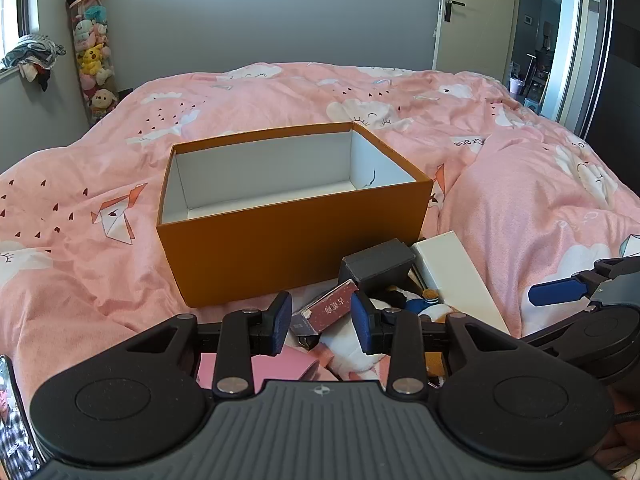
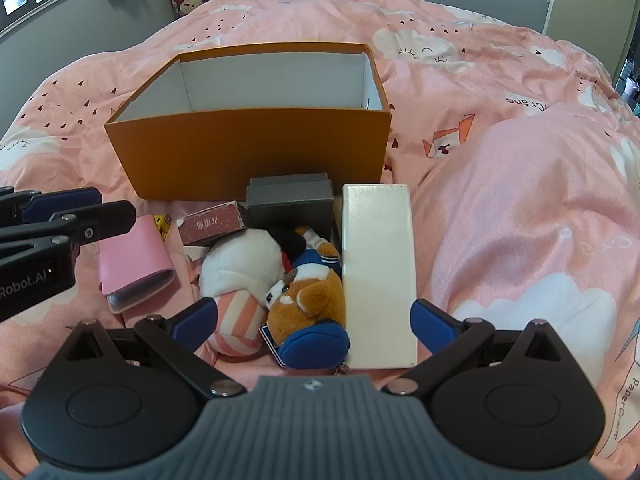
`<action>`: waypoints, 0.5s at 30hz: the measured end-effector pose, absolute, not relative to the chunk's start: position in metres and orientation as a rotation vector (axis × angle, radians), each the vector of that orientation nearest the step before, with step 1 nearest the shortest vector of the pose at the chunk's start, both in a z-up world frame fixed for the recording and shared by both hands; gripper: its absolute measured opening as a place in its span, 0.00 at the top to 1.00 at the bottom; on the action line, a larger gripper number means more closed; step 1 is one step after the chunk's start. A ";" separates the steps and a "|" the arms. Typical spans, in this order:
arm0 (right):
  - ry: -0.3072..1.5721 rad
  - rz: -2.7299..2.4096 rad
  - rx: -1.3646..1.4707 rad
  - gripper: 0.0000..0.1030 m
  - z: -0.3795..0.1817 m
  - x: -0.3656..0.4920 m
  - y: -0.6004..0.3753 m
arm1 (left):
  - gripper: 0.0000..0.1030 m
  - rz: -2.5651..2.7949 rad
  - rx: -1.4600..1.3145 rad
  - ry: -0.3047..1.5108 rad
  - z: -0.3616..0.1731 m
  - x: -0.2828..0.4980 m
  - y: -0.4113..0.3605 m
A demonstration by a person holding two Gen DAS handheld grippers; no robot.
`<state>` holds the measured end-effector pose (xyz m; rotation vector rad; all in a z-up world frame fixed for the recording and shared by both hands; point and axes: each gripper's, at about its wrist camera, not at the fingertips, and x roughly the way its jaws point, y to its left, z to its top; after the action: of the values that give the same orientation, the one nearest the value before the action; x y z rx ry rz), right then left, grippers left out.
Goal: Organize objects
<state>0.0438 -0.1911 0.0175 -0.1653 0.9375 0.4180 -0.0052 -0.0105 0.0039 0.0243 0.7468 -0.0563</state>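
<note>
An open orange box with a bare white inside stands on the pink bed. In front of it lie a grey box, a small red box, a long white box, a pink wallet, a white plush and a brown plush dog. My left gripper hovers over the red box, partly open with nothing pressed between its pads. My right gripper is wide open above the plush dog and the white box's near end, and holds nothing.
The pink duvet rises in a hump to the right of the pile. A tall tube of plush toys stands in the far left corner. A door is at the back right. A phone shows at the lower left edge.
</note>
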 end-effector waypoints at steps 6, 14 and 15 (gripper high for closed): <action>0.938 0.418 -0.165 0.01 0.018 0.044 -0.191 | 0.60 -0.053 0.022 0.749 0.003 -0.005 -0.011; 0.940 0.417 -0.165 0.01 0.017 0.044 -0.191 | 0.60 -0.056 0.018 0.754 0.003 -0.006 -0.011; 0.940 0.417 -0.163 0.01 0.016 0.043 -0.192 | 0.60 -0.059 0.015 0.755 0.003 -0.006 -0.011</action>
<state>0.0434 -0.1919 0.0165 -0.1630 0.9401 0.4172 -0.0055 -0.0108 0.0029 0.0152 0.7549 -0.0594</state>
